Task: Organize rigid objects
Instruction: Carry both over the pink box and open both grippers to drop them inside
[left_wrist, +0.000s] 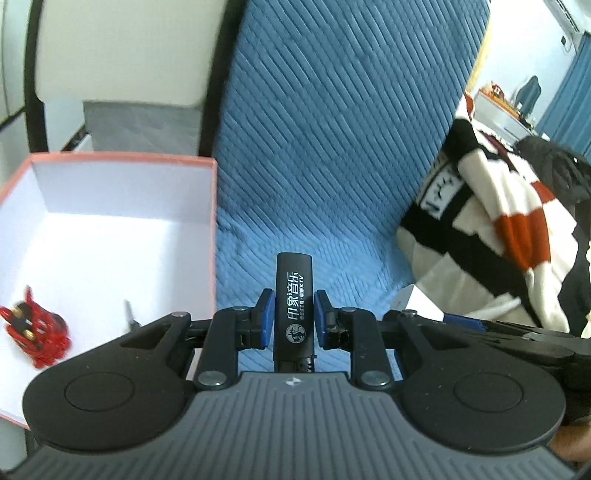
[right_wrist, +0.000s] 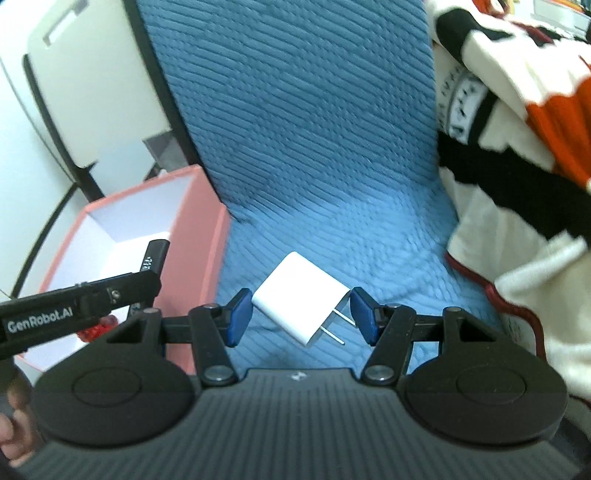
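While my left gripper (left_wrist: 293, 319) is pinching the black lighter (left_wrist: 294, 306), my right gripper (right_wrist: 301, 314) is clasping the white charger (right_wrist: 301, 297). Both are hanging beside the pink box (left_wrist: 147, 159).

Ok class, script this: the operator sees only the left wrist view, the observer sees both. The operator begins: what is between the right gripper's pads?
Observer: A white charger, with a pad of the right gripper apparently touching it on each side.
Operator: Which way do its prongs point?
Observer: The two metal prongs point toward the camera and the right-hand pad.
Operator: How does my left gripper look from there?
Observer: The left gripper reaches in from the left, and the tip of its black stick shows against the opening of the pink box.
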